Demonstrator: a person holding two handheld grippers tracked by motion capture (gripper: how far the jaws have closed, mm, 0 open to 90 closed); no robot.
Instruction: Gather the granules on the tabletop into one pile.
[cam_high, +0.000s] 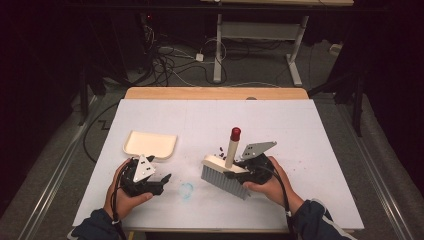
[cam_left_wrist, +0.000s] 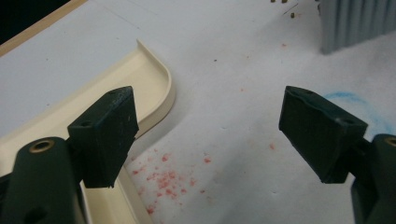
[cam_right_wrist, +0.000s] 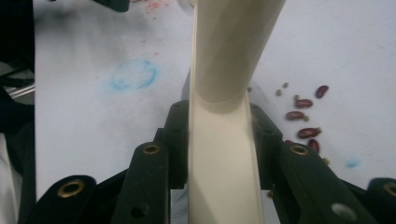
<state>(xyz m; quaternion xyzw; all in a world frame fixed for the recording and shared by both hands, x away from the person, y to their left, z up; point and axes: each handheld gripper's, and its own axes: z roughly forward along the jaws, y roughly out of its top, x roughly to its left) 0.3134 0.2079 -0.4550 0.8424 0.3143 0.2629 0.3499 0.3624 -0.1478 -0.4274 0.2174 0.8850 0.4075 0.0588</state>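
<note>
A cream hand brush (cam_high: 225, 169) with grey bristles and a red-tipped handle stands on the white table, handle up. My right gripper (cam_high: 245, 172) is shut on its cream back; in the right gripper view both black pads clamp the cream brush back (cam_right_wrist: 223, 158) below the handle. Several dark red beans (cam_right_wrist: 303, 116) lie on the table just right of the brush. A cream dustpan (cam_high: 150, 144) lies at the left. My left gripper (cam_high: 162, 181) rests beside it, jaws wide open and empty, and the dustpan's rounded corner (cam_left_wrist: 159, 88) sits by its left finger (cam_left_wrist: 105, 135).
The white sheet (cam_high: 300, 130) covers a wooden table. A blue scribbled ring (cam_high: 186, 190) and pink specks (cam_left_wrist: 163, 179) mark the surface between my grippers. The brush's grey bristles (cam_left_wrist: 357, 23) show at the far right of the left gripper view. Cables lie on the floor beyond.
</note>
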